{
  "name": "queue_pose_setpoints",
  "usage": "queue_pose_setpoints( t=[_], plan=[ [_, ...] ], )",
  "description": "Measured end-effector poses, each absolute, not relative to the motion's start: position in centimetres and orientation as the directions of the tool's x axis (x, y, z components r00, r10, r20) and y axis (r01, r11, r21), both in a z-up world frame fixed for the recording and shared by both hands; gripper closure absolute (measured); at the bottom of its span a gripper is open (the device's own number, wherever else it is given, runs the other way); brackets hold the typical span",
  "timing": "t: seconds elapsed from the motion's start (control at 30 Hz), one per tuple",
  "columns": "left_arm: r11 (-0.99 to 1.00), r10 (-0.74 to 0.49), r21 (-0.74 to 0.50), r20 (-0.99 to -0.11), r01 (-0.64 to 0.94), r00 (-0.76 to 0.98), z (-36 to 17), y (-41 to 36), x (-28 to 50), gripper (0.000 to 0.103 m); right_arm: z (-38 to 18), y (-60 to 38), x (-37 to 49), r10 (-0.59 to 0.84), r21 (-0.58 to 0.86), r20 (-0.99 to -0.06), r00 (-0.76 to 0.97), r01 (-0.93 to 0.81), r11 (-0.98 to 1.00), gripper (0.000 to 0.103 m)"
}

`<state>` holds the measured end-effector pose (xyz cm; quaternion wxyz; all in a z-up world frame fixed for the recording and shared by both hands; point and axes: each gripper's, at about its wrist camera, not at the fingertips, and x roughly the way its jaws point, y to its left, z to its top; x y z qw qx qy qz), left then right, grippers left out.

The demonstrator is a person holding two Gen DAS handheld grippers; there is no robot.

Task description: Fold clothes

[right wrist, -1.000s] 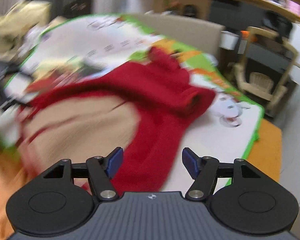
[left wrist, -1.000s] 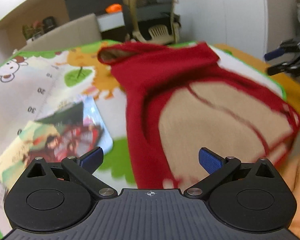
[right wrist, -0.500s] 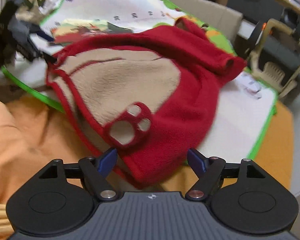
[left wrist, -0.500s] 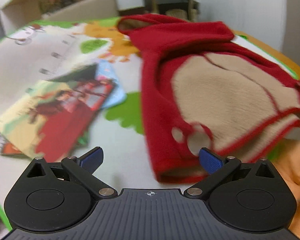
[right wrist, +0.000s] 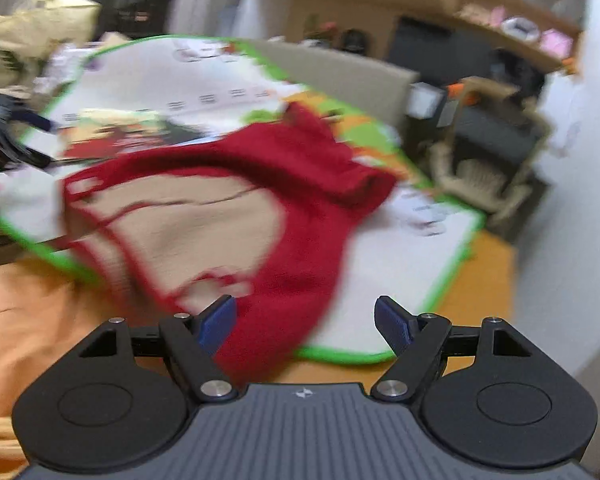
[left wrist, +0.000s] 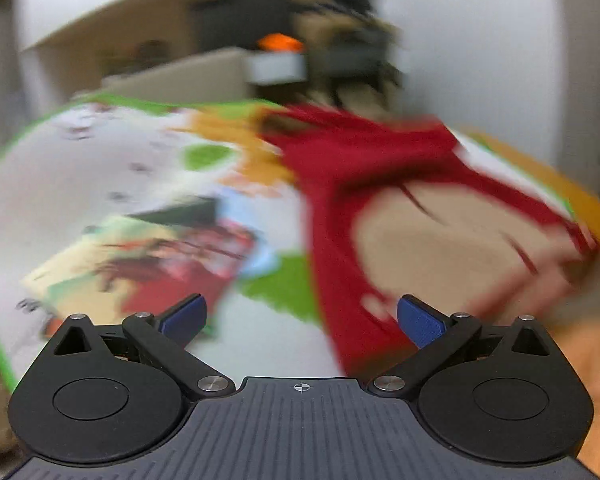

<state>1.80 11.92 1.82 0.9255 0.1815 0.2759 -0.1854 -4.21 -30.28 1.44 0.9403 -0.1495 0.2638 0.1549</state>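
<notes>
Both cameras pulled back from red garment (right wrist: pixel 300 168), grippers spread.

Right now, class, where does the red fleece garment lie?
In both wrist views the red fleece garment lies spread on the green-edged play mat, right of the picture book, ahead of both open grippers.

garment (right wrist: pixel 300 184) on mat (right wrist: pixel 400 280)
</notes>
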Motion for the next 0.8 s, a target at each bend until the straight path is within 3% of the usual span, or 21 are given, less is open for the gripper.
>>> queue_pose_setpoints(
  t=[0.1, 0.23, 0.33, 0.47, 0.53, 0.67, 0.8],
  plan=[
    [0.822, -0.174, 0.338, -0.618, 0.459, 0.766, -0.5, 9.8, 2.4, 0.000, -0.1, -28.7, -4.6, 0.253, -0.207, -0.590, 0.766, -0.447, 0.870, 0.024],
    [0.861, -0.043, 0.384, -0.598, 0.333, 0.800, -1.4, 9.9, 5.3, 0.000, -2.0, -27.9, -2.7, 0.113, -0.310, -0.599, 0.792, -0.361, 0.879, 0.025],
    [0.886, 0.016, 0.413, -0.481, 0.211, 0.876, 1.8, 10.9, 5.3, 0.000, 0.5, -29.3, -2.6, 0.003, -0.398, -0.480, 0.877, -0.221, 0.890, 0.027],
    [0.912, -0.035, 0.374, -0.342, 0.171, 0.939, 6.7, 11.9, 2.9, 0.000, 4.5, -30.2, -4.6, -0.013, -0.433, -0.349, 0.937, -0.149, 0.889, 0.025],
    [0.897, -0.052, 0.393, -0.358, 0.201, 0.932, 6.4, 11.4, 2.1, 0.000, 3.3, -30.4, -4.6, -0.006, -0.422, -0.406, 0.914, -0.181, 0.889, 0.025],
    [0.849, -0.059, 0.415, -0.539, 0.325, 0.841, 1.5, 10.8, 2.3, 0.000, 0.3, -30.9, -4.4, 0.011, -0.378, -0.544, 0.839, -0.256, 0.889, 0.025],
    [0.858, -0.067, 0.382, -0.579, 0.343, 0.813, 0.8, 11.2, 4.3, 0.000, 0.4, -31.3, -3.5, 0.037, -0.388, -0.552, 0.833, -0.296, 0.873, 0.025]
  ],
)
